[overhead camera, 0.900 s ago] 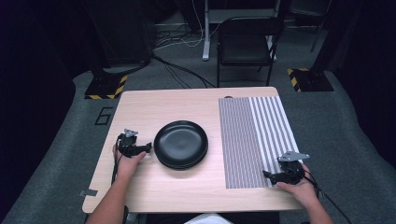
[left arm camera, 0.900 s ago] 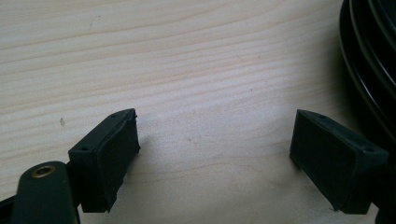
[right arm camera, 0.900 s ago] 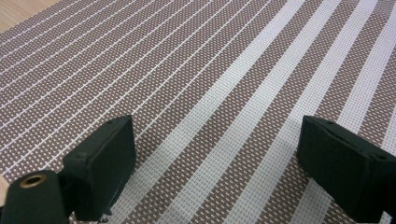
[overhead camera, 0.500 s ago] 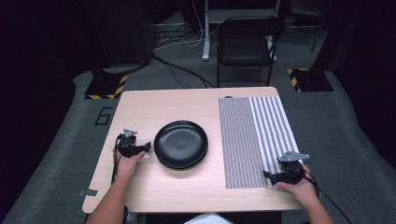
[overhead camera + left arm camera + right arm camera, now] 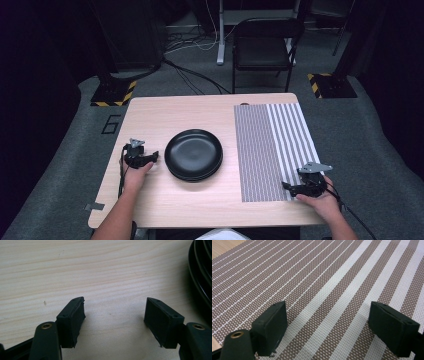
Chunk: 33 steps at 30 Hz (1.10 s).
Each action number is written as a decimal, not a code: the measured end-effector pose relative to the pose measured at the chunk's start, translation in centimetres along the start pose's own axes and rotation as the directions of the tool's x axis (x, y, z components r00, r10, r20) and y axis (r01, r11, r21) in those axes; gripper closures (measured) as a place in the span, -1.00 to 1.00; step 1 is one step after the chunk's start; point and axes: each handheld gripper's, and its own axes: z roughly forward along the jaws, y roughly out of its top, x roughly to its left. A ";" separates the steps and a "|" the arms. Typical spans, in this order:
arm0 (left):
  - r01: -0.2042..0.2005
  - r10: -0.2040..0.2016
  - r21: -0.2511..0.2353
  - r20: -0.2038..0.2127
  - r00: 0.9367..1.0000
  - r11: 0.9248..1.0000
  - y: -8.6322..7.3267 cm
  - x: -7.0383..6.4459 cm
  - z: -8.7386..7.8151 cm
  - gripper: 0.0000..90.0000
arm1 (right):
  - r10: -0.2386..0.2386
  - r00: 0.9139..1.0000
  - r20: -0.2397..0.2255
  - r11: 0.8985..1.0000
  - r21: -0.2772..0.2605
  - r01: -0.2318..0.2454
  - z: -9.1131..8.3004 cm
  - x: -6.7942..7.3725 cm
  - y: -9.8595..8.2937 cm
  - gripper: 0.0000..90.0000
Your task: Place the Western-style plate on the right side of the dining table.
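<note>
Dim room, pale wooden surface (image 5: 200, 107): nothing has shifted. Left tool (image 5: 152, 158) rests released just left of the black plates (image 5: 193, 154); right tool (image 5: 286, 186) waits released on the striped placemat (image 5: 270, 145).

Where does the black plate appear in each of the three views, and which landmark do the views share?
High view: the black plate sits left of the table's centre, just right of the left gripper.
Left gripper view: its dark rim curves down the right edge.
Right gripper view: not in it; the striped mat lies under the open jaws.
Shared landmark: the light wooden table, at that view's top-left corner.
</note>
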 end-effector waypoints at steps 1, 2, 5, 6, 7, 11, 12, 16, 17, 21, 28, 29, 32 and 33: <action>-0.003 0.003 0.001 -0.001 1.000 1.000 0.0 0.1 -0.1 -0.23 | 0.000 1.000 -0.001 1.000 -0.001 0.000 0.0 0.0 0.0 -0.67; -0.003 0.003 0.001 -0.001 1.000 1.000 0.0 0.1 -0.1 -0.18 | 0.000 1.000 -0.001 1.000 -0.001 0.000 0.0 0.0 0.0 -0.67; 0.003 -0.003 0.002 -0.005 1.000 1.000 0.1 0.0 -0.2 -0.03 | 0.014 1.000 0.012 1.000 -0.013 -0.014 0.0 0.1 0.0 -0.45; 0.005 -0.005 0.007 -0.005 1.000 1.000 0.1 0.0 -0.3 -0.02 | 0.013 1.000 0.020 1.000 -0.025 -0.012 -0.1 0.1 0.0 -0.32; 0.004 -0.004 0.014 -0.002 1.000 1.000 0.1 0.0 -0.3 -0.01 | 0.015 1.000 0.020 1.000 -0.024 -0.015 -0.2 0.1 0.0 -0.29; -0.022 0.022 -0.003 0.003 1.000 1.000 0.5 -0.5 -0.9 0.04 | 0.004 1.000 0.003 1.000 -0.021 -0.004 -0.3 0.3 0.1 -0.10; -0.027 0.027 -0.010 0.008 1.000 1.000 0.6 -0.6 -1.2 0.04 | -0.003 1.000 -0.001 1.000 -0.015 0.003 -0.3 0.4 0.2 -0.03; -0.037 0.038 -0.040 0.020 0.999 0.998 0.9 -1.2 -1.9 0.06 | -0.038 0.999 0.007 0.999 0.004 0.037 -0.4 1.0 0.5 0.10; -0.034 0.035 -0.040 0.027 0.999 0.999 1.0 -1.3 -2.1 0.06 | -0.035 0.999 0.005 0.999 0.011 0.035 -0.5 1.1 0.6 0.11; -0.017 0.019 -0.035 0.047 0.999 0.999 1.1 -1.4 -2.4 0.09 | -0.013 1.000 -0.002 1.000 0.028 0.013 -0.6 1.3 0.8 0.18; -0.007 0.011 -0.049 0.079 0.997 0.999 1.2 -1.7 -3.0 0.08 | 0.031 0.999 0.018 0.999 0.018 -0.032 -1.2 1.4 1.5 0.24; -0.003 0.009 -0.060 0.094 0.996 0.998 1.3 -1.8 -3.2 0.07 | 0.053 0.999 0.013 0.998 0.015 -0.053 -1.5 1.6 1.8 0.28; 0.002 0.005 -0.068 0.103 0.995 0.998 1.4 -1.9 -3.4 0.05 | 0.042 0.999 0.026 0.999 0.017 -0.043 -1.6 1.8 2.1 0.29; 0.006 0.002 -0.073 0.111 0.994 0.997 1.5 -2.1 -3.6 0.04 | 0.029 0.999 0.028 0.999 0.018 -0.029 -1.6 2.1 2.5 0.29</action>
